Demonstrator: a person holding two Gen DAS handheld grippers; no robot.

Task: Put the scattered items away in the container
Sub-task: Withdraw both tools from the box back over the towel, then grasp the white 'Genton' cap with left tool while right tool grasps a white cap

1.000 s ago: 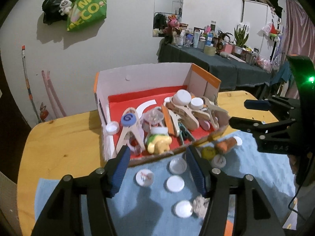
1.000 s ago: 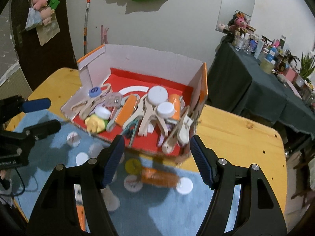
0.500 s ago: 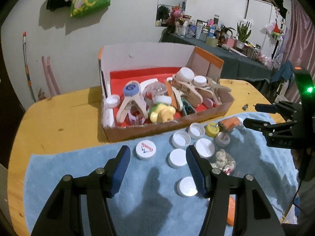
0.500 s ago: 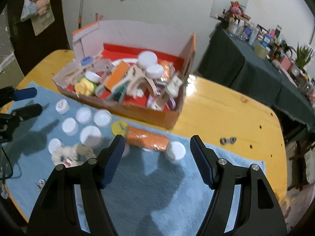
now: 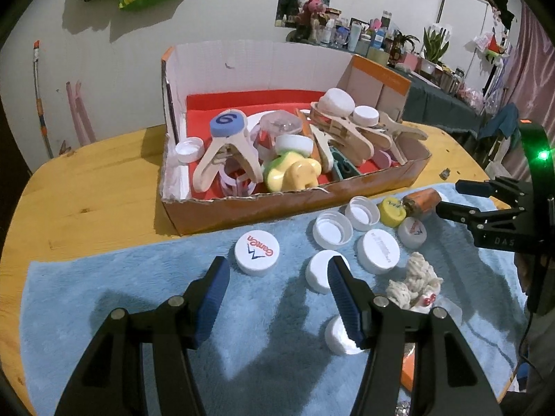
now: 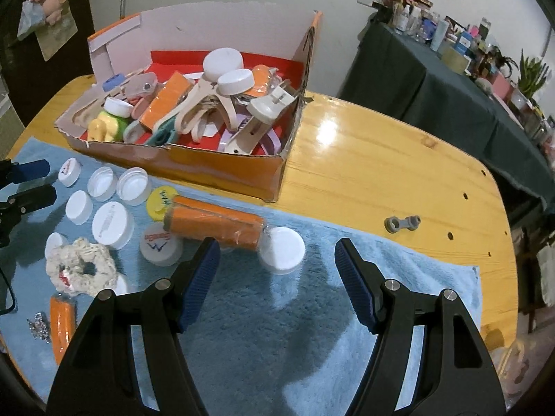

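Left gripper [image 5: 277,294]: jaws spread, nothing between the pads; hangs over the towel's [image 5: 104,298] near edge, a logo cap [image 5: 256,252] just beyond its tips.
Caps [image 6: 111,223]: about ten, clustered on the towel's left half, close to the box's [image 6: 222,173] front wall; some rim-up, some top-up. Judged light, rigid, smooth plastic; likely to skid on the pile, so pinch across the rim.
Scrunchie [image 6: 80,269]: cream knit ring near the towel's left edge, touching a cap. Judged soft and compressible; any hold should do.
Orange roll [image 6: 215,223]: lies on its side mid-towel, between a yellow cap [image 6: 160,201] and a white cap [image 6: 282,250], touching both. Wrap looks slick; judged light and free to roll. Take it across the middle.
Right gripper [image 6: 277,277]: jaws wide apart and empty, the white cap just beyond the tips.
Box contents: piled with wooden clips, caps, an orange block, a yellow-green toy; red floor still shows at the back corner.
Off the towel: small grey fitting [image 6: 402,223] on the table's right side.
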